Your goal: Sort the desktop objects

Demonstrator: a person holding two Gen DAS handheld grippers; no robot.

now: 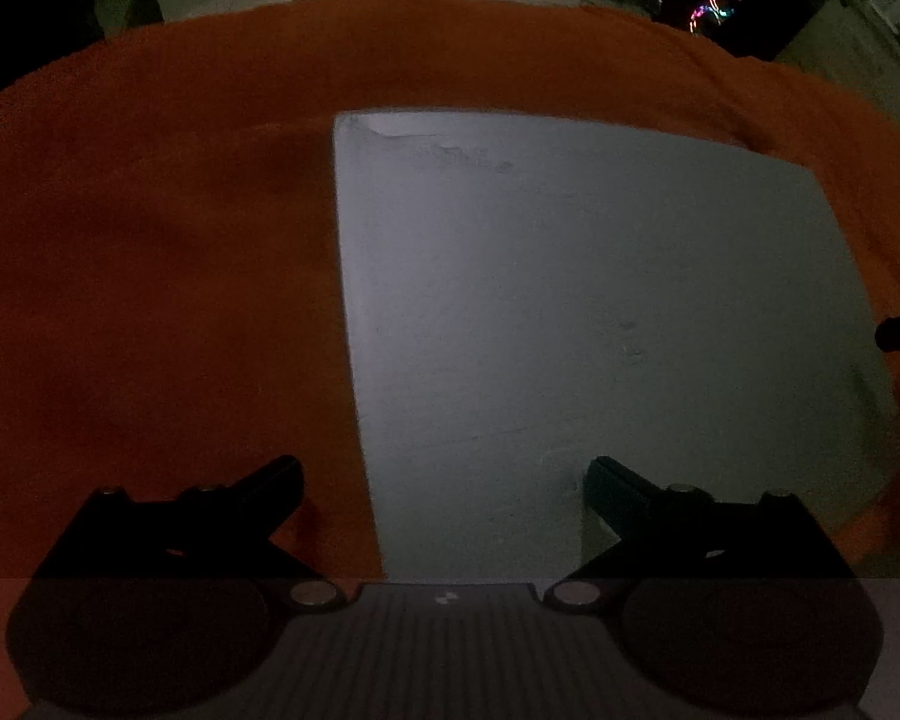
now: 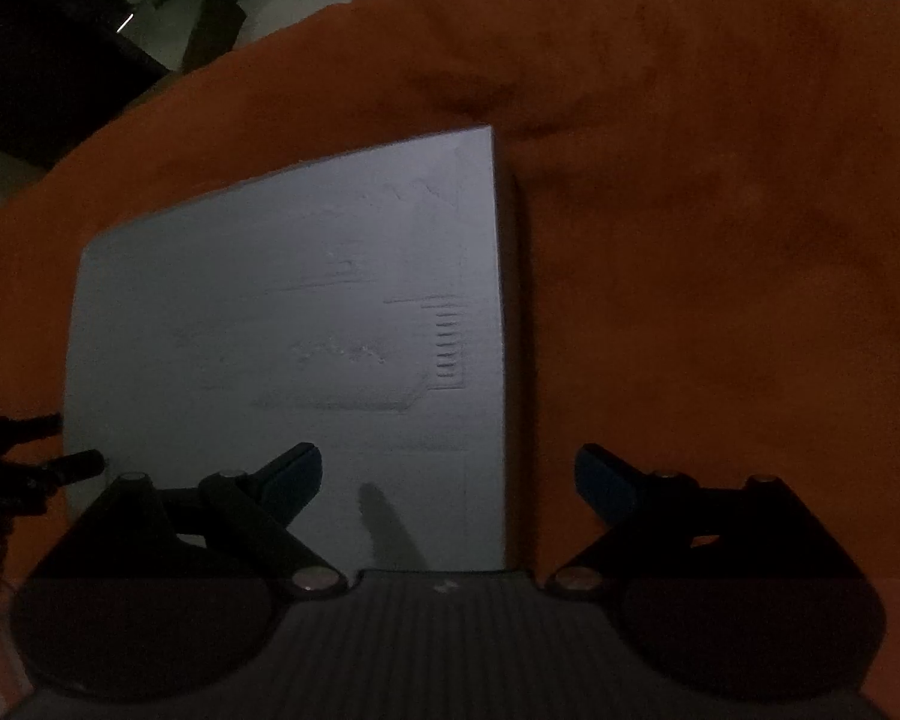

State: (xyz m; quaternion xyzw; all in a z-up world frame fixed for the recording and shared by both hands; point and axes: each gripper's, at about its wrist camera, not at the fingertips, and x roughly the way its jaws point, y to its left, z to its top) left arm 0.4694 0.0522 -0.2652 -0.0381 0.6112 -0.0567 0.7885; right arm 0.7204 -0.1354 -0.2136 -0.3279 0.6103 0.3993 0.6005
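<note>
The box, a flat grey slab, lies on the orange cloth that covers the desk. The left gripper hangs over the box's left edge, fingers spread wide and grasping nothing. The right gripper straddles the box's right edge, fingers likewise wide apart and empty. Only the right view shows embossed marks and a row of slots on the box top; in the dim light they may be a label. Only the left view shows glowing coloured rings beyond the desk.
</note>
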